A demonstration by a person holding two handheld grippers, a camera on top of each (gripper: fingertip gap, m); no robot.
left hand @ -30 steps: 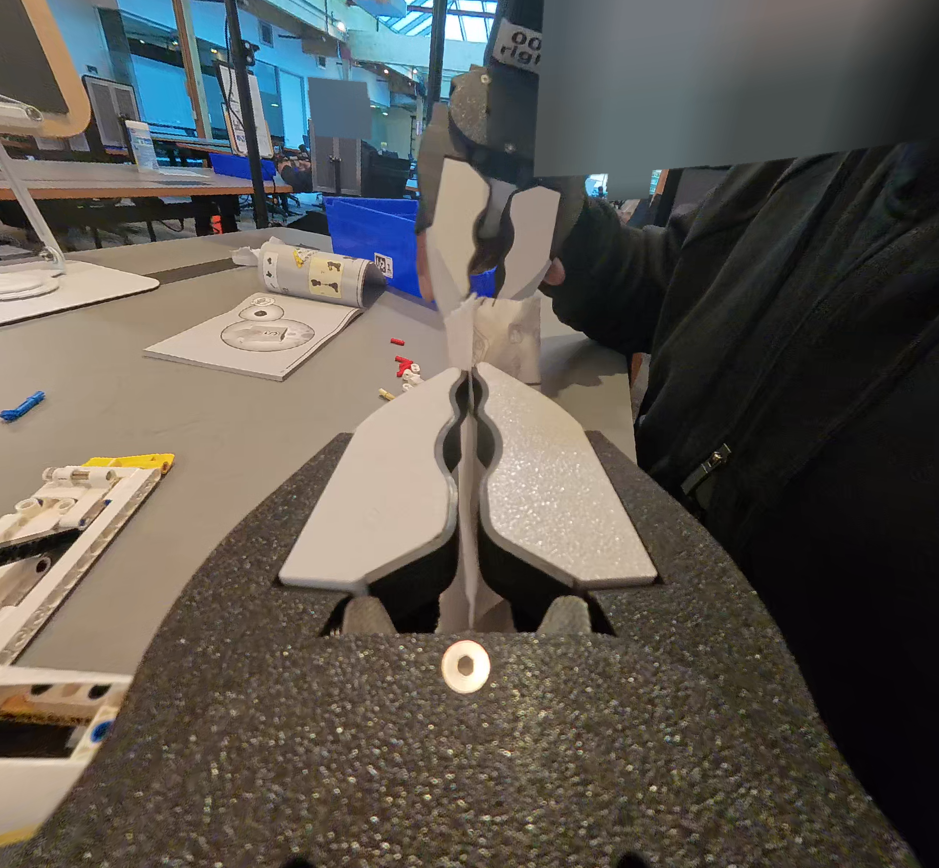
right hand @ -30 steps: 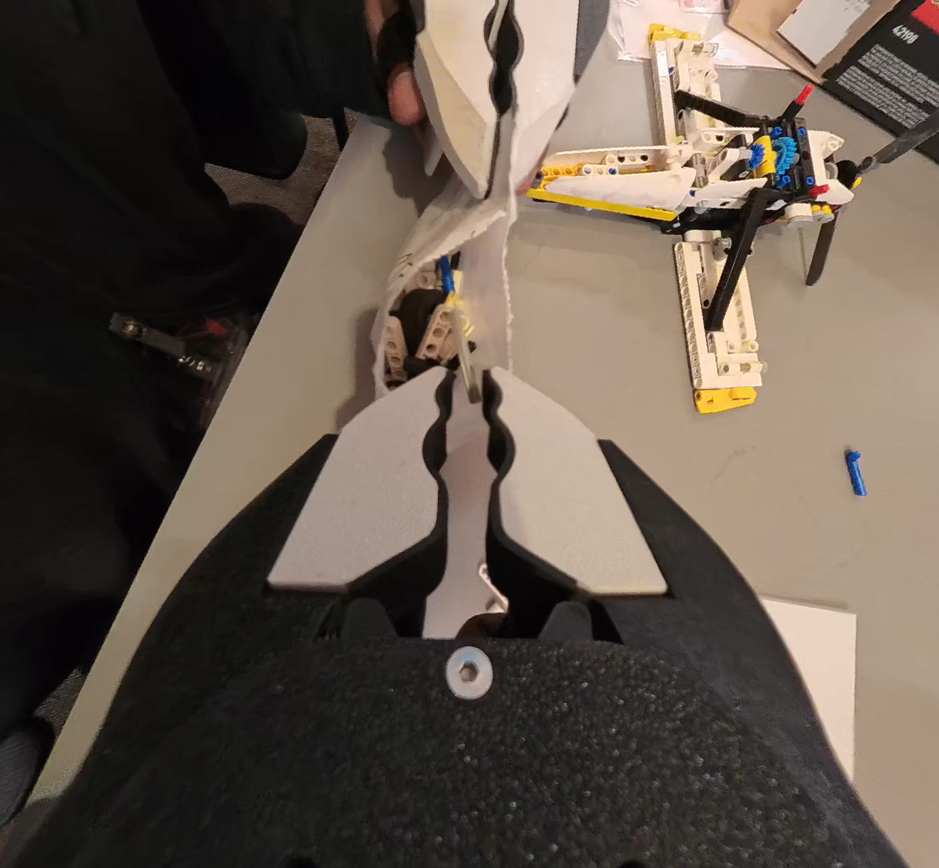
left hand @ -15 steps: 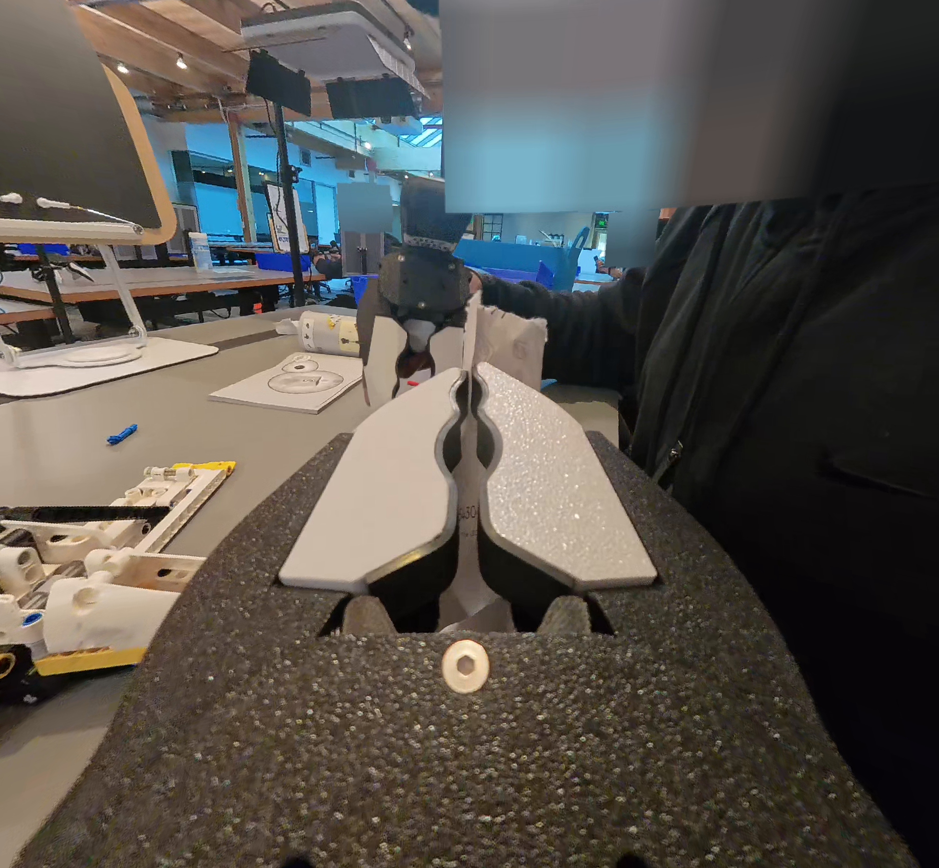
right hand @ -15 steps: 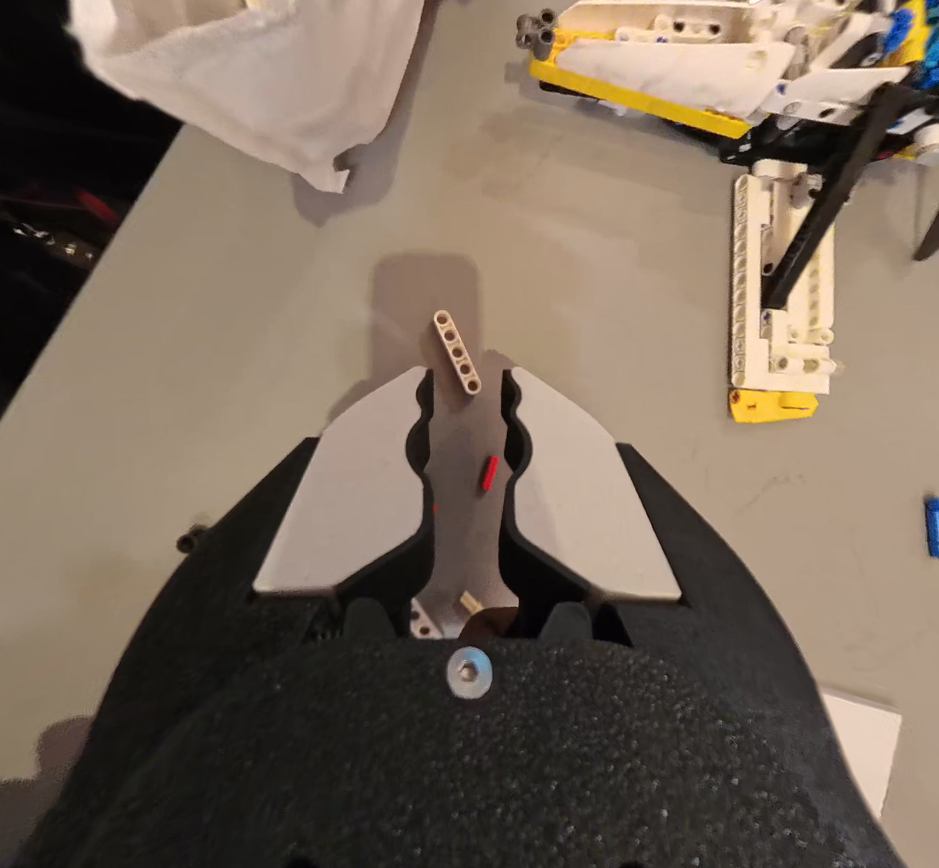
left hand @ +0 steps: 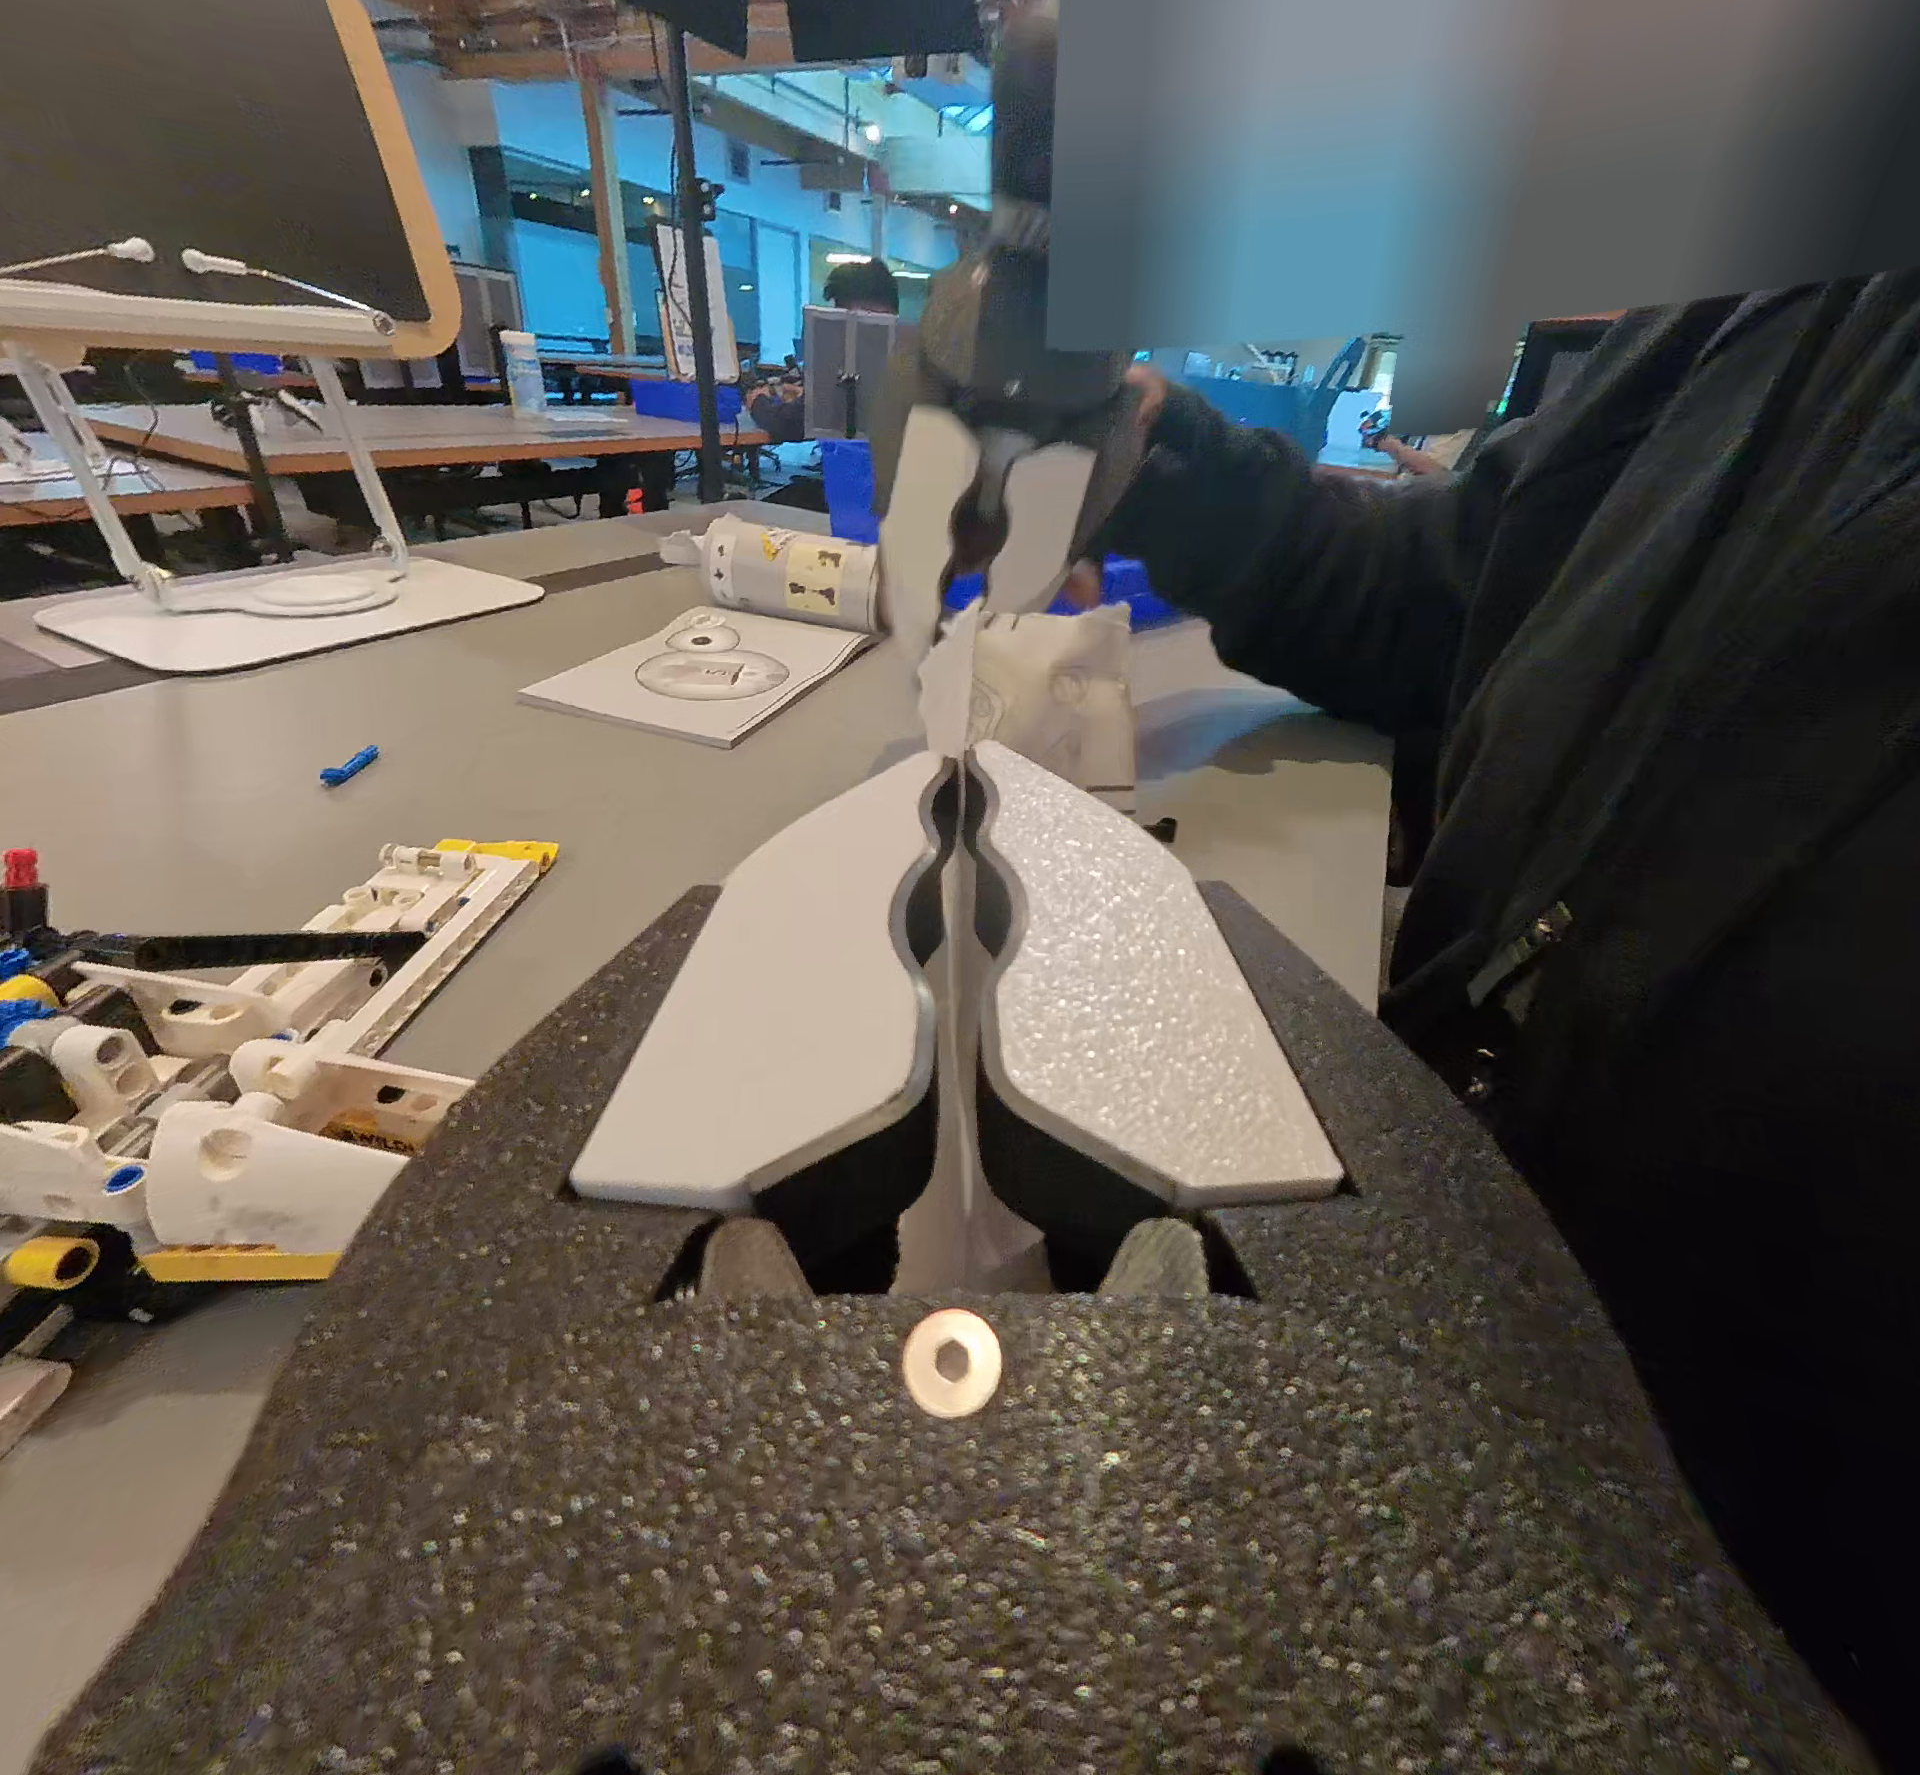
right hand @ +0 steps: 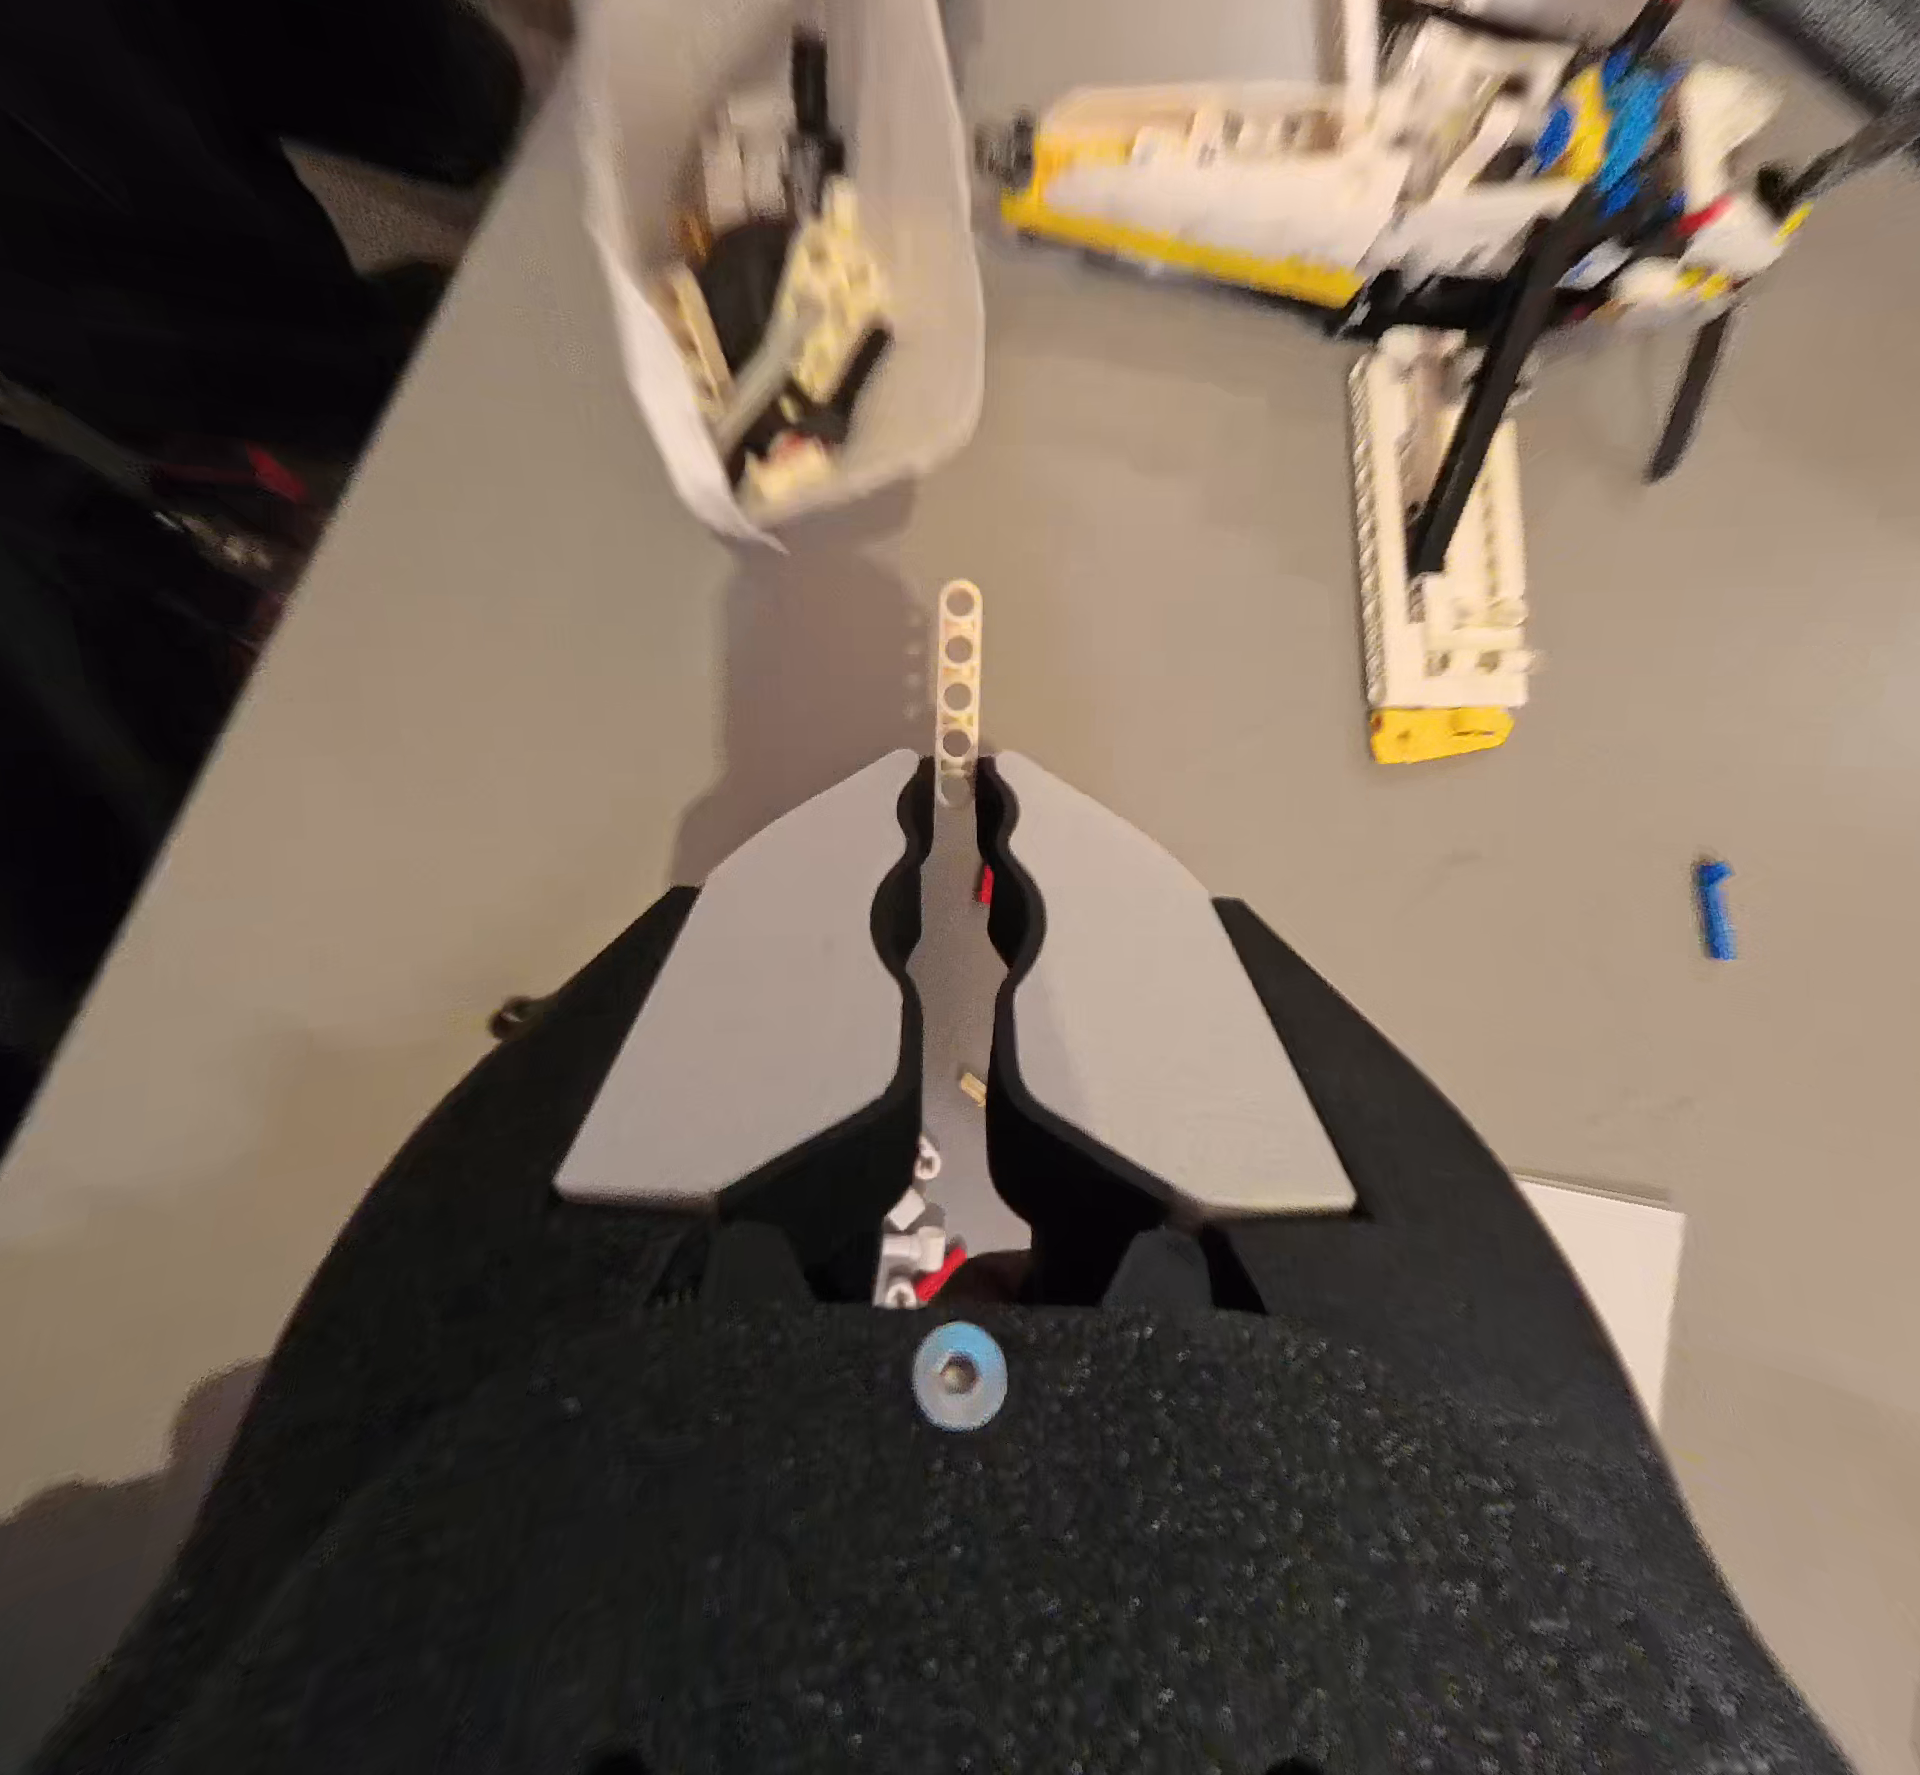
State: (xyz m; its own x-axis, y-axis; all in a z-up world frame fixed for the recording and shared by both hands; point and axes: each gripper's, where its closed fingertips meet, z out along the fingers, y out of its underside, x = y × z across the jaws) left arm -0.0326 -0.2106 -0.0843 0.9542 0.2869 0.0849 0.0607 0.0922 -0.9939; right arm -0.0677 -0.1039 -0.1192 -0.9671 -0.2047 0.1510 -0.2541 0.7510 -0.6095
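My left gripper [left hand: 961, 759] is shut on the torn edge of a white paper bag [left hand: 1049, 686], and the paper runs back between its fingers. In the right wrist view the bag [right hand: 914, 167] hangs blurred over the table's near-left part, with several small building pieces inside. My right gripper [right hand: 956, 769] is shut on one end of a cream beam with holes [right hand: 958, 676]. The beam sticks straight out from the tips above the grey table [right hand: 520, 790]. In the left wrist view the right gripper [left hand: 940, 619] hovers just above the bag's top.
A white, yellow and black brick-built plane [right hand: 1247, 198] lies to the right and also shows in the left wrist view [left hand: 208, 1050]. A blue pin [right hand: 1712, 904], small red and tan bits [right hand: 984, 884], an open booklet [left hand: 707, 676] and a tablet stand [left hand: 281, 593] are on the table. A person's black jacket [left hand: 1662, 790] is close. Spacing between my two grippers at the tips: around 12 centimetres. The blue pin [right hand: 1712, 904] is closer to my right gripper, around 25 centimetres from its tips; the left tips are 30 centimetres off. It turns up in the left wrist view [left hand: 352, 770] as well.
My right gripper let go of the bag's edge, opened over the cream beam lying on the table, then shut on its end and raised it. My left gripper kept hold of the bag throughout.
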